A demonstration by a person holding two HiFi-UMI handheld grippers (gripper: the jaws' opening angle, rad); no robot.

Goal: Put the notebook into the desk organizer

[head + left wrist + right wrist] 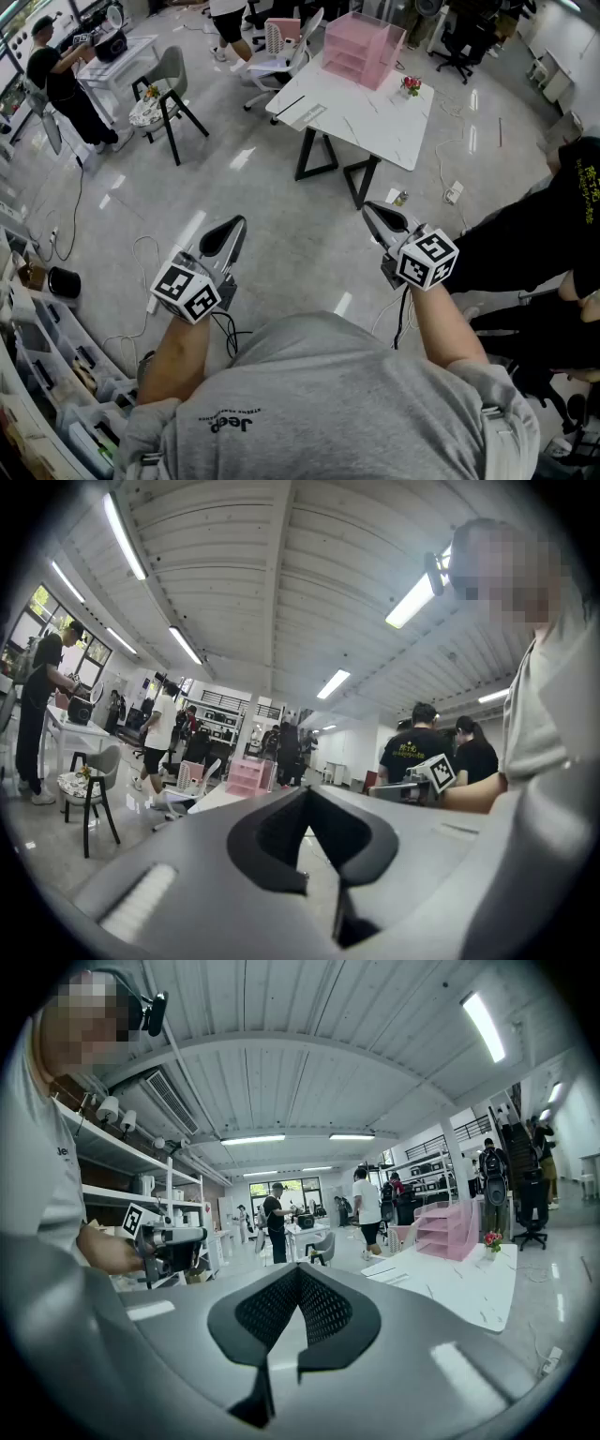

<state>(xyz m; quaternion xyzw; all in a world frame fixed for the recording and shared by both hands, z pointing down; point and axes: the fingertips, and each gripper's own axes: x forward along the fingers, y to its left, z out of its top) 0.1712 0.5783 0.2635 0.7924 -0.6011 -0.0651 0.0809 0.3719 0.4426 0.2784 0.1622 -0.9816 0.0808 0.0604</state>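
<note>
The pink desk organizer [361,47] stands at the far side of a white table [375,117] several steps ahead of me. It also shows small in the left gripper view [246,776] and in the right gripper view [450,1229]. Thin flat items lie near the table's left edge [298,105]; I cannot tell which is the notebook. My left gripper [238,223] and right gripper [368,209] are held over the floor, far short of the table. Both are shut and empty, the tips meeting in the left gripper view [307,795] and in the right gripper view [298,1270].
A small flower pot [410,86] sits on the table beside the organizer. A grey chair [169,89] and a white office chair [279,62] stand on the left. A person in black [553,234] is close on my right. Shelves [37,366] and cables line the left.
</note>
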